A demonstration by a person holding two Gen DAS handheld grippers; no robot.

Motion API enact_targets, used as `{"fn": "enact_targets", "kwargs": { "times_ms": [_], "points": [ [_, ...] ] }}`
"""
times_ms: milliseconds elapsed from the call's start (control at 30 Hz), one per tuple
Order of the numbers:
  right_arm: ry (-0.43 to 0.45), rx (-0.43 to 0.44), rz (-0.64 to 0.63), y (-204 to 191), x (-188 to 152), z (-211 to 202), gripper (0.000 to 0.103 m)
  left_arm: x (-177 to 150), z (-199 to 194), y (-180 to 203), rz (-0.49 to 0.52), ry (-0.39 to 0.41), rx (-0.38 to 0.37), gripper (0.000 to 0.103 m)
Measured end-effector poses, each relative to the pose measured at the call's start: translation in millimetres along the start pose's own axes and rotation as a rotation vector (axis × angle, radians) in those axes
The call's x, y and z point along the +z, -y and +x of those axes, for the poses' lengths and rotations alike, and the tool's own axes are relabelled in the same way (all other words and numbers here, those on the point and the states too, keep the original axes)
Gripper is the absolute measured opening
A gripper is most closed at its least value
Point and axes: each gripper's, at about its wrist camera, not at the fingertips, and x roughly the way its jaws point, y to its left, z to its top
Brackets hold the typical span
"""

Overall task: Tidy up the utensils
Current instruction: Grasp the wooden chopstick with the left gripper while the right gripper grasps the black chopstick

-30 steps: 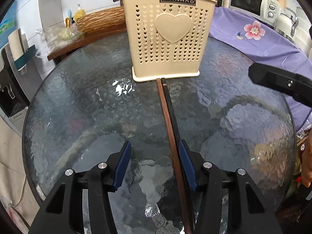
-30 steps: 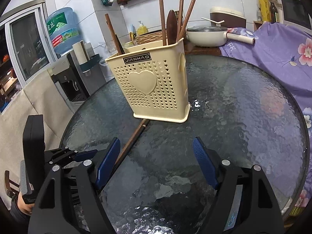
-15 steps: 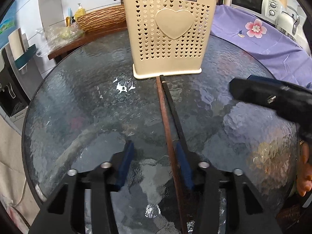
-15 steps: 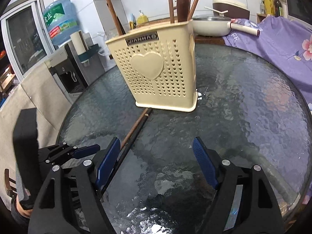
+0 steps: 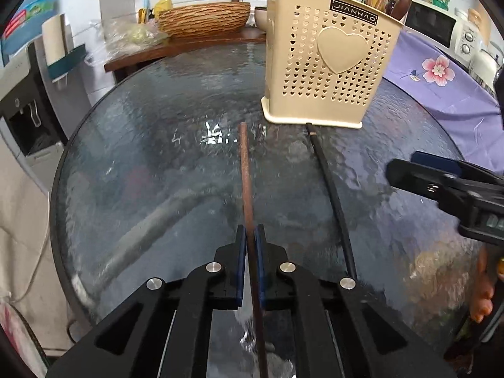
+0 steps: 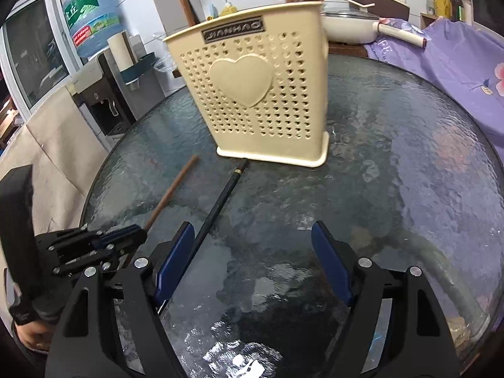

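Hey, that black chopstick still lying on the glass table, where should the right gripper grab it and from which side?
Grip the black chopstick on its bare mid-shaft, from above, pads either side. It lies flat on the glass table, far tip against the cream holder; its near end runs beside the open right gripper, inside its left finger, so shifting left should straddle it.

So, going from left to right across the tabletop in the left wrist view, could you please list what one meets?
Brown chopstick held in the shut left gripper → black chopstick → right gripper.
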Motion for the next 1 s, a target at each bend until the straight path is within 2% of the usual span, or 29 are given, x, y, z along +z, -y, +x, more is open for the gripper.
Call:
{"fn": "enact_targets", "kwargs": {
  "times_ms": [33,67,100,167,200,267,333,433,667,800,967,1000],
  "points": [
    [-0.003,-0.003,-0.007,-3,1,3,0.076,1,0,-1,-0.009,-0.003,-0.008,0.008],
    [-0.009,-0.006,-0.018,-7,3,6,0.076,3,0,-3,-0.02,-0.006,-0.02,0.013],
    [-0.017,-0.012,-0.031,-11,6,10,0.076,4,1,-2,-0.018,-0.006,-0.017,0.024],
    [-0.03,-0.028,-0.054,-17,12,17,0.074,8,4,-2,-0.006,0.0,0.0,0.037],
    [-0.039,-0.04,-0.066,-21,15,22,0.069,11,6,-3,-0.006,0.003,-0.002,0.037],
    [-0.057,-0.055,-0.072,-26,21,32,0.063,18,13,-3,-0.007,-0.007,-0.004,0.037],
    [-0.078,-0.065,-0.07,-29,26,43,0.053,29,22,-3,0.017,-0.009,0.016,0.038],
    [-0.096,-0.052,-0.043,-28,29,55,0.05,43,33,-1,0.045,-0.024,0.019,0.038],
    [-0.105,-0.102,-0.056,-34,37,74,0.045,67,51,-6,0.068,-0.031,0.05,0.036],
    [-0.105,-0.12,-0.077,-36,39,77,0.043,69,52,-16,0.054,-0.025,0.059,0.025],
    [-0.112,-0.173,-0.131,-48,43,84,0.04,69,52,-19,0.056,-0.023,0.074,0.018],
    [-0.11,-0.17,-0.135,-49,42,85,0.036,69,53,-18,0.055,-0.021,0.077,0.016]
  ]
}}
